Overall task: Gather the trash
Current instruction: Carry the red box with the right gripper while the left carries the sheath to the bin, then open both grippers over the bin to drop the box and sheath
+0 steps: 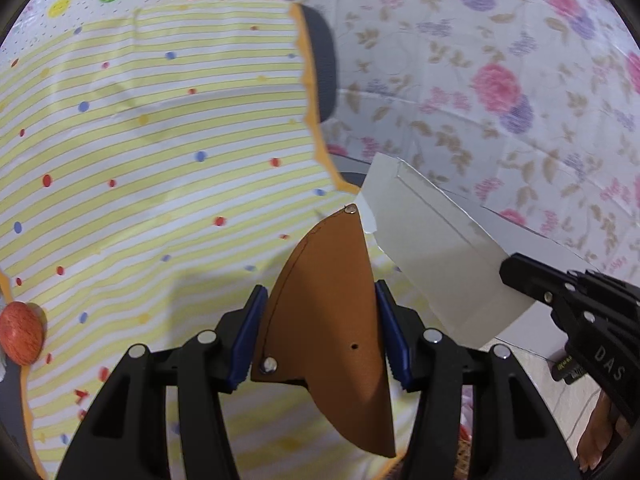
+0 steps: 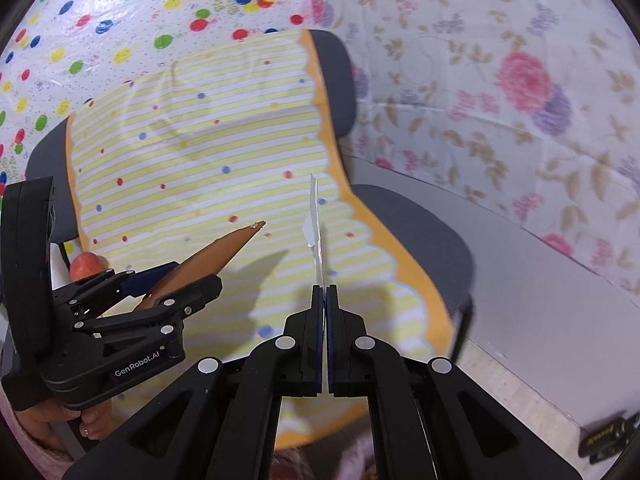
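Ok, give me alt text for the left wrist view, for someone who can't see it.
The left claw grips a brown, fan-shaped leather-like piece above a yellow-striped dotted cloth. At right, the right claw holds a white card; a red apple-like ball sits at the left edge, floral sheeting behind.

Read "GenRobot.AI" in white on the black body of the left gripper (image 2: 176, 280); "DAS" on the right gripper (image 1: 516, 276). Made out "Happy Birthday", blurred, on the dotted sheet (image 2: 120, 20).
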`<state>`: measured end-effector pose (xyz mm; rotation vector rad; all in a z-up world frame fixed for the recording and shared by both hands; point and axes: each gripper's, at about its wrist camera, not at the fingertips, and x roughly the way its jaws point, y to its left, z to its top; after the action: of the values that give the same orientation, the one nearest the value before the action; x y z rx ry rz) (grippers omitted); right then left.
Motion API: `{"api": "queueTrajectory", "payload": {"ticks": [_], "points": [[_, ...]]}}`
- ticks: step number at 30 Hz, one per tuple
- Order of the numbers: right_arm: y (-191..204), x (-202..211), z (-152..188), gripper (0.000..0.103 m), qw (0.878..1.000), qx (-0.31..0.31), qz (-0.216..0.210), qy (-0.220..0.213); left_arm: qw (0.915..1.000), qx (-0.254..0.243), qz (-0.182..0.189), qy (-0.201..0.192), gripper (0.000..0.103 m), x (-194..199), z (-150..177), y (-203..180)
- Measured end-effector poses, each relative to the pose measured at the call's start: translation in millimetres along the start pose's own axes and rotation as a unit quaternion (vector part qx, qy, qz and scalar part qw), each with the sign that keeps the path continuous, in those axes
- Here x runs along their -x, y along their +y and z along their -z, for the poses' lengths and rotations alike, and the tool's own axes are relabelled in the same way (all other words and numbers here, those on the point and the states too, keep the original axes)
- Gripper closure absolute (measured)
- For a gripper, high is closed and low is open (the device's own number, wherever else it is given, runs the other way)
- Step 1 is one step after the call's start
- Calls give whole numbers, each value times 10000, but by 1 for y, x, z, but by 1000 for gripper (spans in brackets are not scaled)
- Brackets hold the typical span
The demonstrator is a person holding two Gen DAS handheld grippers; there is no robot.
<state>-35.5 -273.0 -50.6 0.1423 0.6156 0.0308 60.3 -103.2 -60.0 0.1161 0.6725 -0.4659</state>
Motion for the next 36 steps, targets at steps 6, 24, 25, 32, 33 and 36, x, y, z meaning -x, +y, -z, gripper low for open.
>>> {"api": "queueTrajectory", "payload": {"ticks": [6,24,25,32,33,36], "points": [[-32,38,30,101,9984,-293,475,49,9988,-196,444,55,51,6,20,-40],[-107,103,121,101,9753,-1367,1658,515,9759,-1325,1645,554,50,8,85,-171],[-108,102,122,101,9745,-1372,1686,547,9751,-1348,1662,588,50,7,87,-174],[-123,81,138,96,9697,-1512,1681,923,9683,-1389,1751,1117,49,-21,93,-189],[-125,78,140,95,9689,-1547,1674,964,9678,-1378,1758,1160,46,-23,93,-190],[-130,74,140,84,9681,-1616,1641,990,9692,-1322,1726,1157,34,-26,93,-188]]}}
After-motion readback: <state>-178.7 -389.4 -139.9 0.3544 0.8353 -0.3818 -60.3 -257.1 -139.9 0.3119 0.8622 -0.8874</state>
